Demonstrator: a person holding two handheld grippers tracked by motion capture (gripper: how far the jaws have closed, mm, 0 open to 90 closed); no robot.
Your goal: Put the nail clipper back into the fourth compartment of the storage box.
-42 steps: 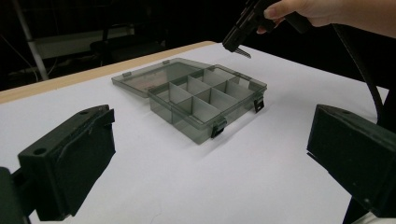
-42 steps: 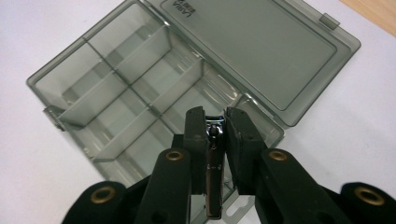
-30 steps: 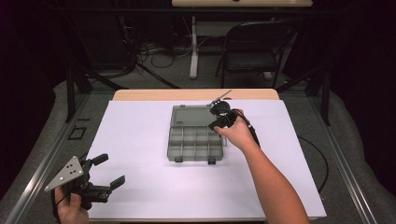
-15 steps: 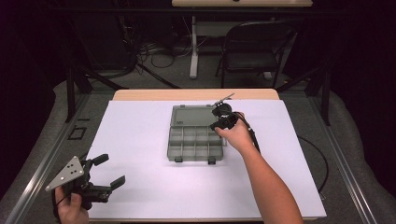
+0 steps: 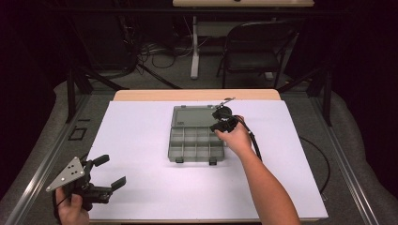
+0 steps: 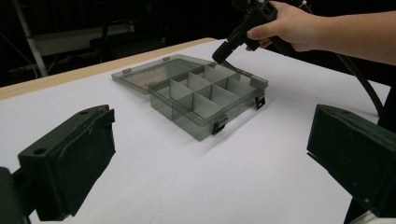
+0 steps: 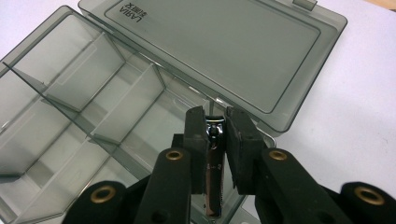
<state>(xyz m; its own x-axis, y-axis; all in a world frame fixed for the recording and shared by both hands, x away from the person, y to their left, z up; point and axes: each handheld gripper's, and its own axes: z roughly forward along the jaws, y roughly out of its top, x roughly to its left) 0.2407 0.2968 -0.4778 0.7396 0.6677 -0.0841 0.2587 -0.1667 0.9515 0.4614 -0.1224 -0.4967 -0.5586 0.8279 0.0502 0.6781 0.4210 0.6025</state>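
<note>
A smoky grey compartment box [image 5: 196, 149] lies open mid-table, its lid [image 5: 193, 116] flat behind it. My right gripper [image 5: 221, 120] hangs over the box's back right corner, shut on a silver nail clipper [image 7: 214, 161]. In the right gripper view the jaws pinch the clipper [image 7: 215, 128] just above the compartment beside the lid hinge. The box's compartments [image 7: 88, 100] look empty there. The left gripper view shows the box [image 6: 205, 95] with the right gripper [image 6: 223, 52] pointing down at its far side. My left gripper [image 5: 109, 171] stands open near the table's front left corner, holding nothing.
The white table top [image 5: 141, 136] has wide bare room around the box. A black cable [image 5: 256, 143] trails from the right gripper along the forearm. A chair [image 5: 253, 51] and table legs stand beyond the far edge.
The right gripper with the clipper has edged slightly lower and nearer over the box's back right corner. The left gripper has stayed put.
</note>
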